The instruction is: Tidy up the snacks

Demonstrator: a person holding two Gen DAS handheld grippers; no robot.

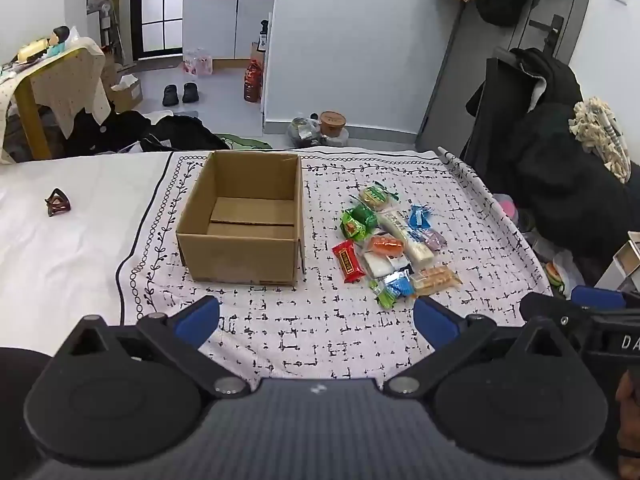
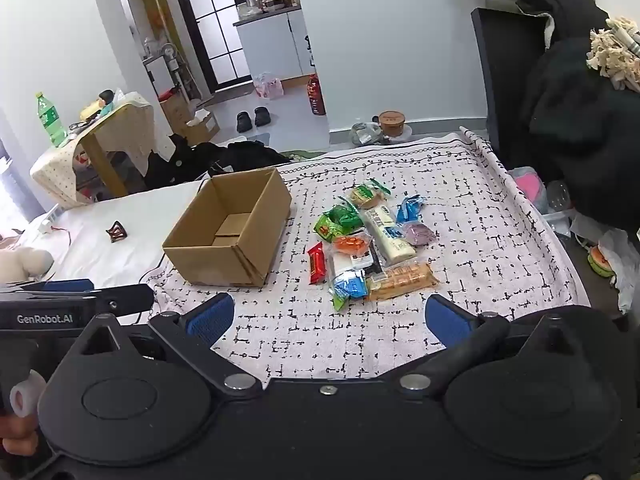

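An open, empty cardboard box (image 1: 244, 216) stands on the patterned cloth (image 1: 304, 332); it also shows in the right wrist view (image 2: 232, 232). To its right lies a pile of several wrapped snacks (image 1: 388, 244), among them a red bar (image 1: 348, 261), a green pack (image 1: 358, 220), a long white pack (image 1: 406, 236) and a blue pack (image 2: 352, 285). My left gripper (image 1: 316, 322) is open and empty, near the table's front, before the box and pile. My right gripper (image 2: 330, 320) is open and empty, just short of the pile (image 2: 372, 240).
A dark hair claw (image 1: 58, 202) lies on the white sheet left of the box. The cloth's right edge (image 1: 500, 216) drops off beside a chair draped with black clothes (image 1: 552, 152). A plush toy (image 2: 24, 262) lies at the far left. Floor clutter lies beyond the table.
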